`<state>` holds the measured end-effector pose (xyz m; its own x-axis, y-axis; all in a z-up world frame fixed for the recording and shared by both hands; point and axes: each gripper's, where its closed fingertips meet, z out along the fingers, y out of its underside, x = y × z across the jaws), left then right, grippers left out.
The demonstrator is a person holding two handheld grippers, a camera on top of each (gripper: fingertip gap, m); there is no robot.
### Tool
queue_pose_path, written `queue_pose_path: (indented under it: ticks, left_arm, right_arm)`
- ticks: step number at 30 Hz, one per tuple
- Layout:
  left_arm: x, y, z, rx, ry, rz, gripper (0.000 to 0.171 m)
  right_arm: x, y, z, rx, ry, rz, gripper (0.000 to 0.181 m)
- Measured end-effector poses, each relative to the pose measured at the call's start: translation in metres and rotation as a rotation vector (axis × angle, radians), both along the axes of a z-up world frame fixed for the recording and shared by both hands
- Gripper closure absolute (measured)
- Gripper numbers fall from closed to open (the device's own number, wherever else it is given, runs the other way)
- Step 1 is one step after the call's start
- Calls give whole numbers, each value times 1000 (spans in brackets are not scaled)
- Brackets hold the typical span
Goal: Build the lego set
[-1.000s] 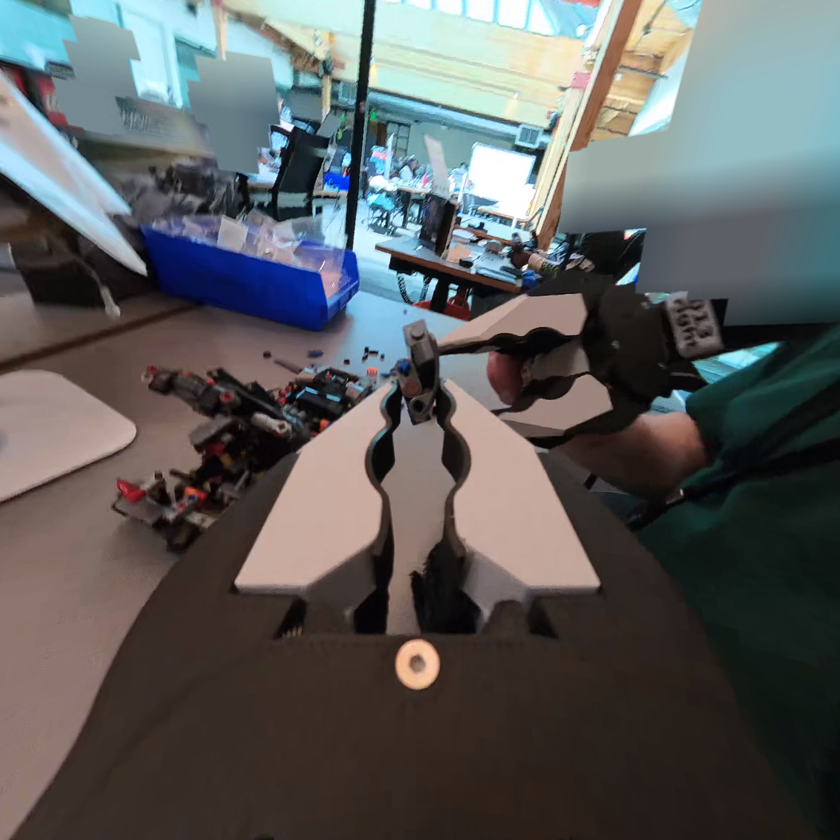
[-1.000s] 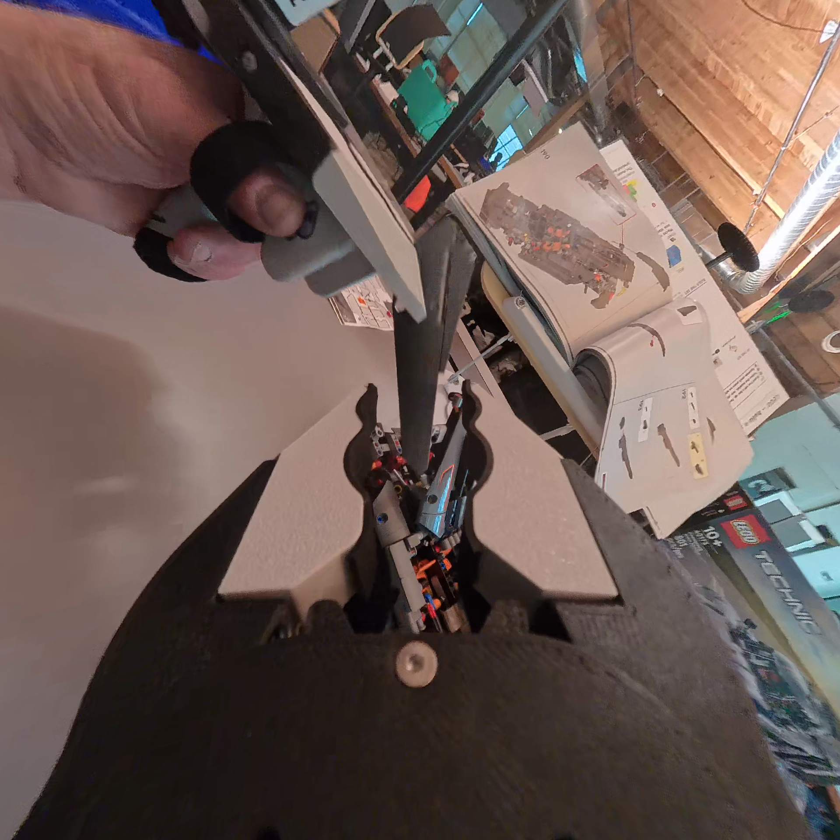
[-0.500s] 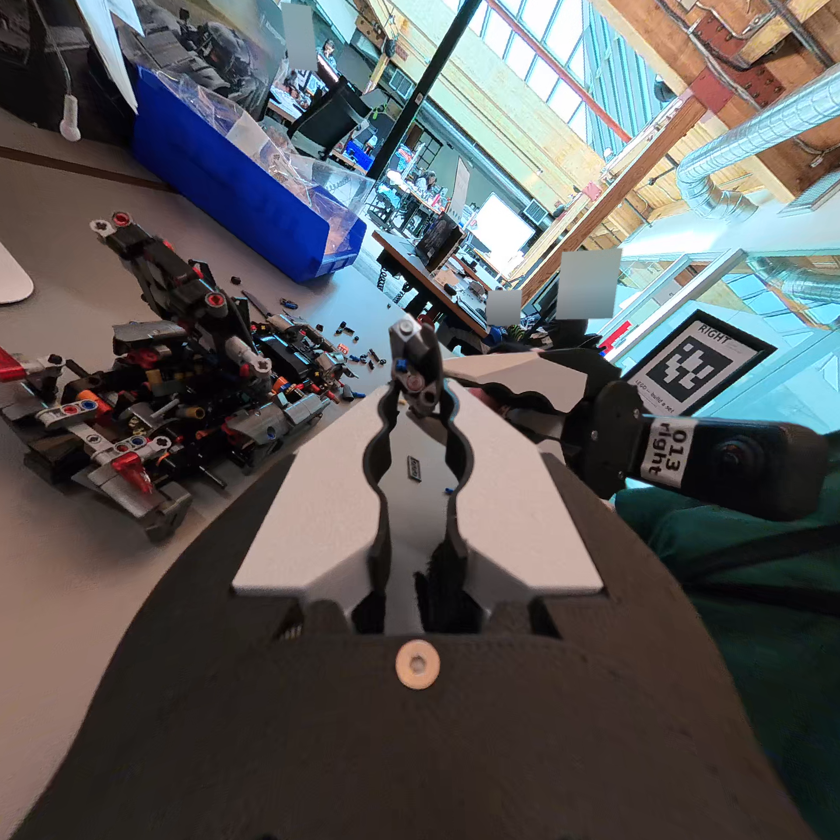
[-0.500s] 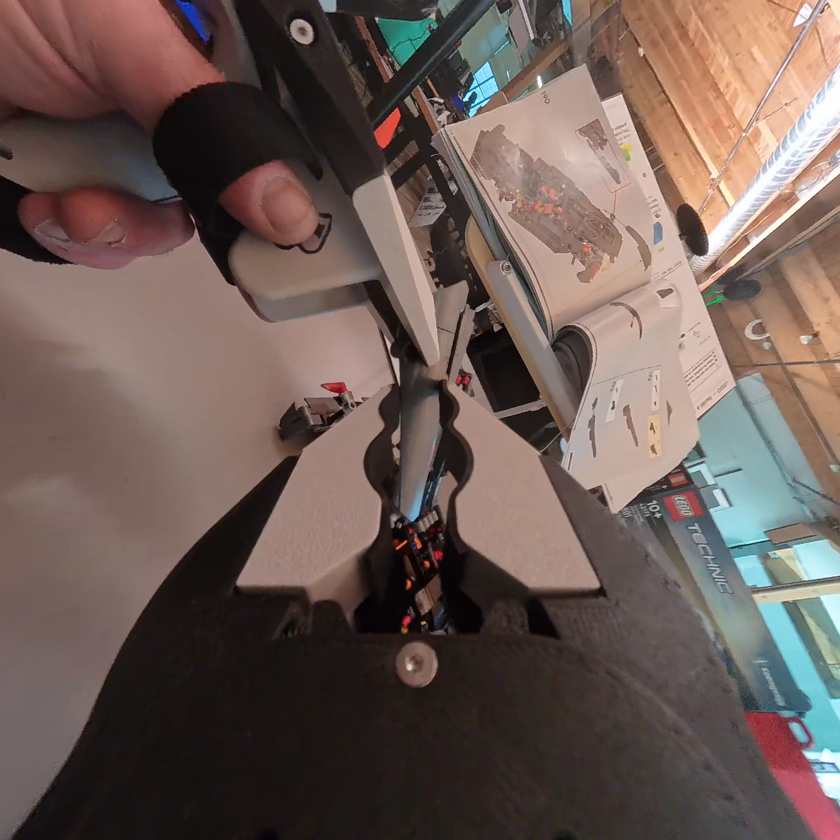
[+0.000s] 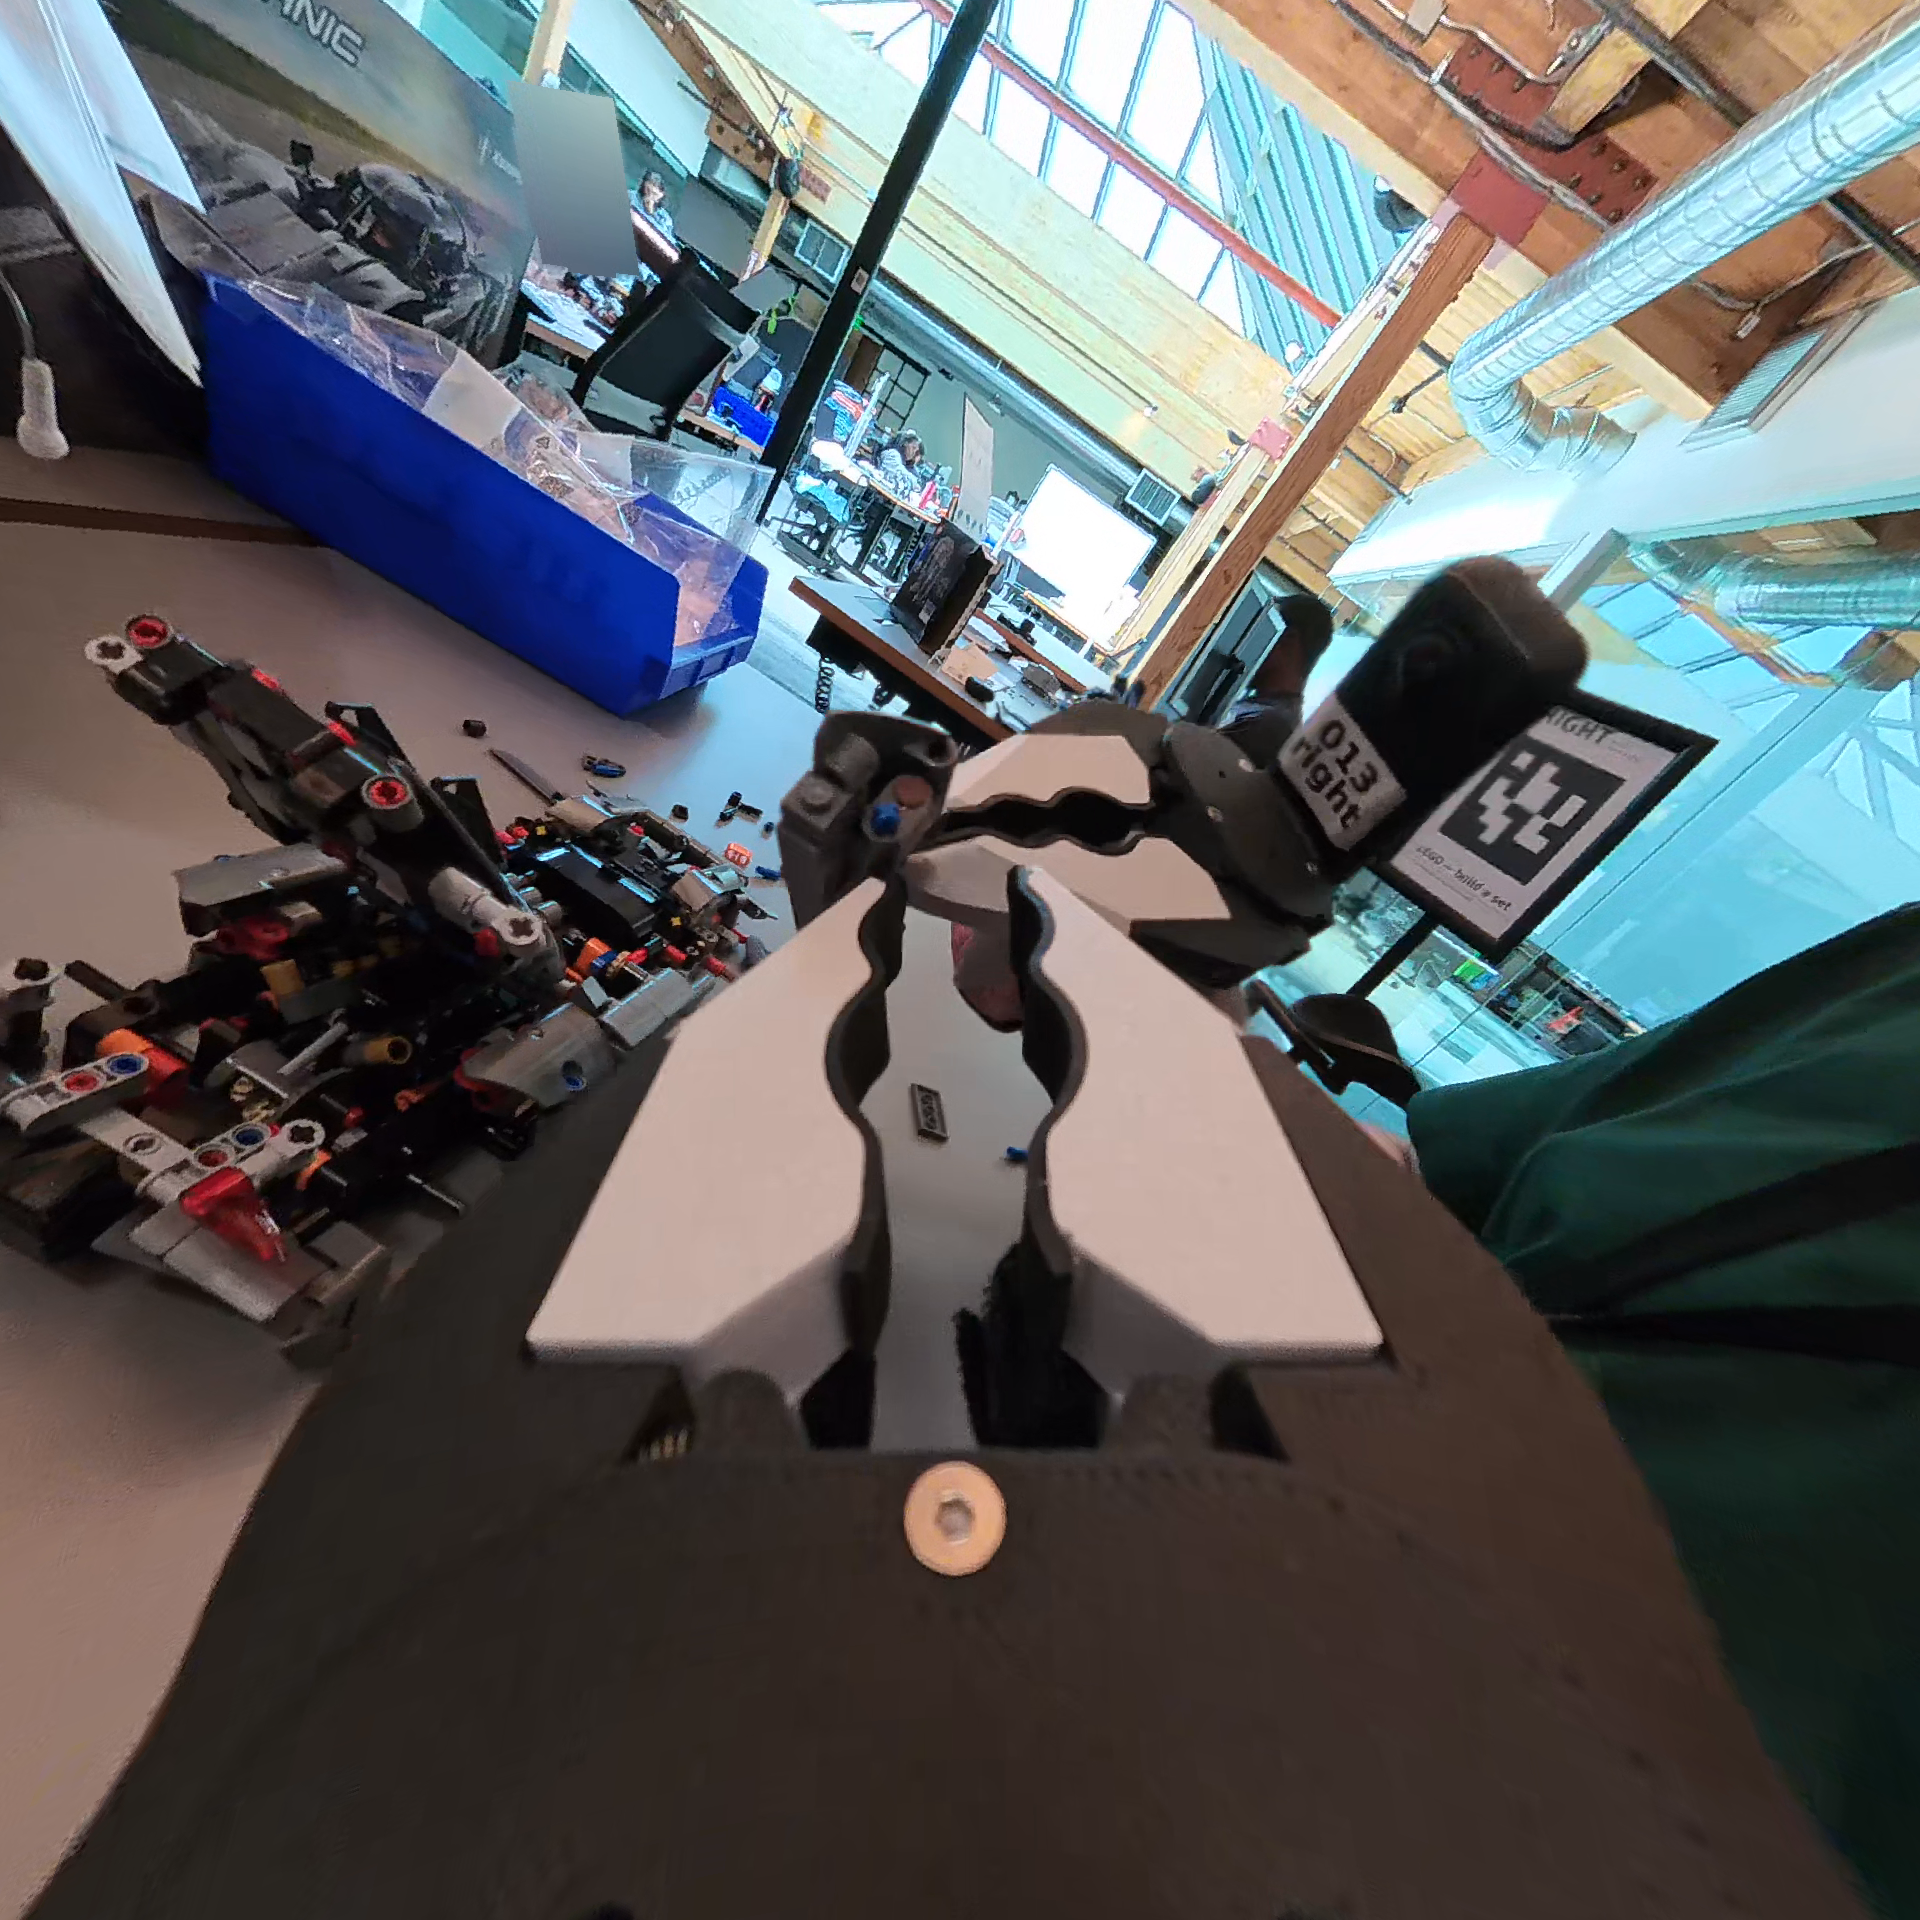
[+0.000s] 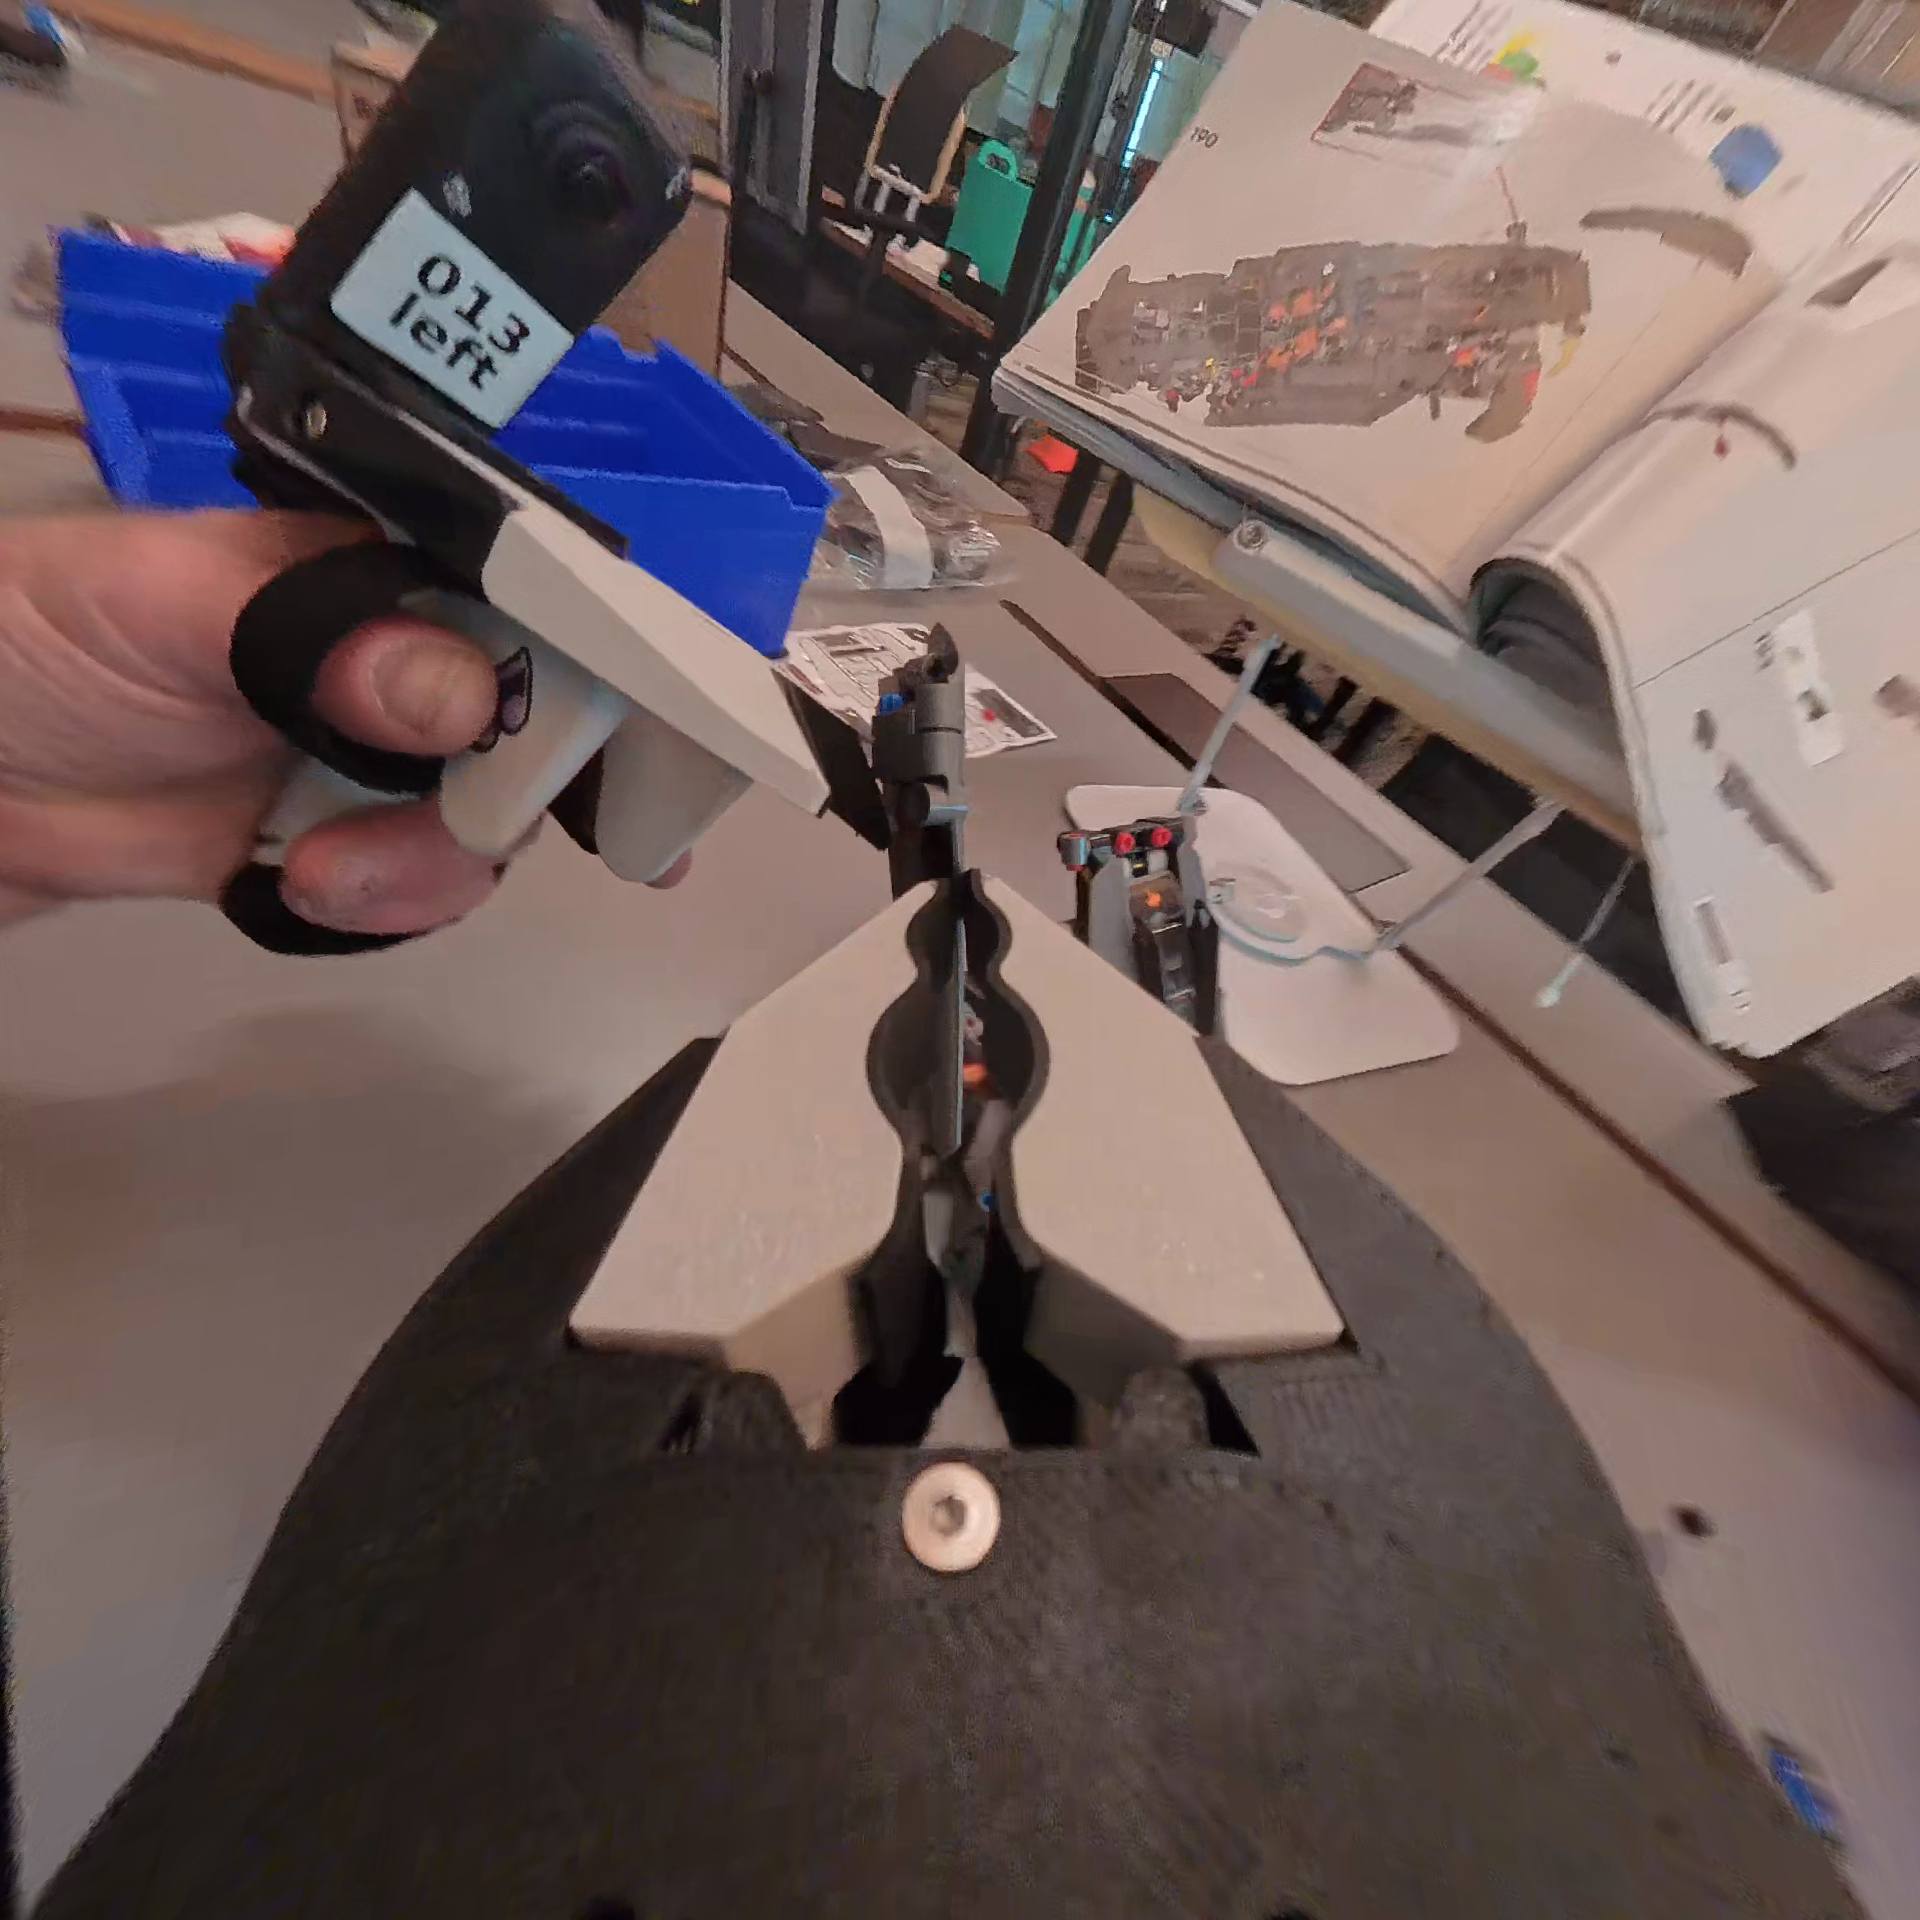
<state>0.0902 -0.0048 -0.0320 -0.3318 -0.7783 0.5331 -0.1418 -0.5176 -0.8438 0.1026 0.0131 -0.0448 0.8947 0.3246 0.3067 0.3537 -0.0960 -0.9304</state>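
Looked out, ahead of the left gripper (image 5: 951, 894), on a tall hall full of daylight. Showed pale timber beams (image 5: 1039, 260) overhead, a slanted wooden post (image 5: 1340, 405) up and to the right, and a band of skylight windows (image 5: 1091, 135) above the tips. Carried a ribbed silver duct (image 5: 1683, 208) farther right. Had a black pole (image 5: 883, 239) rising above the tips. Held desks (image 5: 935, 665), a black office chair (image 5: 655, 343) to the left and a bright white board (image 5: 1081, 551) well beyond. Ended at right in a glass wall (image 5: 1766, 779). Lay over a grey tabletop (image 5: 364, 603). Showed, beyond the right gripper (image 6: 961, 894), a dark chair (image 6: 935, 94) and a green one (image 6: 1003, 208).
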Motion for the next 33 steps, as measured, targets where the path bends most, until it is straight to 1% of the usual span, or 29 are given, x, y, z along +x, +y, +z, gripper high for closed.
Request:
queue_pose_path:
  ticks: [2, 6, 8, 10, 11, 13, 16, 21, 22, 23, 26, 28, 29, 30, 33]
  left_arm:
    - [-1, 2, 1, 27, -1, 14, 151]
    - [-4, 16, -2, 95, 14, 85, 149]
    - [-4, 21, -2, 116, 17, 114, 147]
    - [-2, 21, -3, 122, 14, 115, 143]
    - [0, 21, -3, 121, 6, 117, 143]
    - [2, 18, -1, 106, -31, 104, 148]
    - [2, 18, 2, 75, -76, 88, 165]
    - [-1, 16, 5, 5, -127, 26, 166]
    - [-3, 14, 7, -3, -143, 2, 165]
    - [-6, 9, 9, -9, -164, -43, 165]
    - [-14, -2, 7, -9, -165, -168, 166]
    - [-21, -8, 6, -10, -173, -240, 165]
    - [-25, -10, 9, -29, -194, -273, 165]
    - [-28, -11, 14, -55, -236, -294, 165]
    - [-34, -10, 28, -105, -373, -317, 166]
  right_arm:
    - [0, 0, 0, -23, 129, 38, 181]
    - [7, 1, 4, -62, 391, 104, 181]
    - [9, 1, 4, -73, 469, 129, 181]
    - [7, 0, 5, -80, 525, 157, 181]
    - [5, 0, 6, -87, 545, 174, 181]
    - [-1, 0, 5, -98, 567, 199, 181]
    - [-9, -1, 4, -116, 605, 237, 181]
    - [-14, -3, 6, -115, 661, 283, 181]
    - [-16, -5, 7, -109, 662, 298, 179]
    - [-18, -8, 10, -92, 657, 325, 172]
    - [-20, -20, 15, -50, 623, 371, 161]
    - [-21, -28, 18, -55, 656, 420, 155]
    - [-22, -30, 17, -63, 667, 438, 150]
    - [-26, -33, 15, -88, 665, 462, 150]
    - [-40, -38, 3, -174, 674, 520, 145]
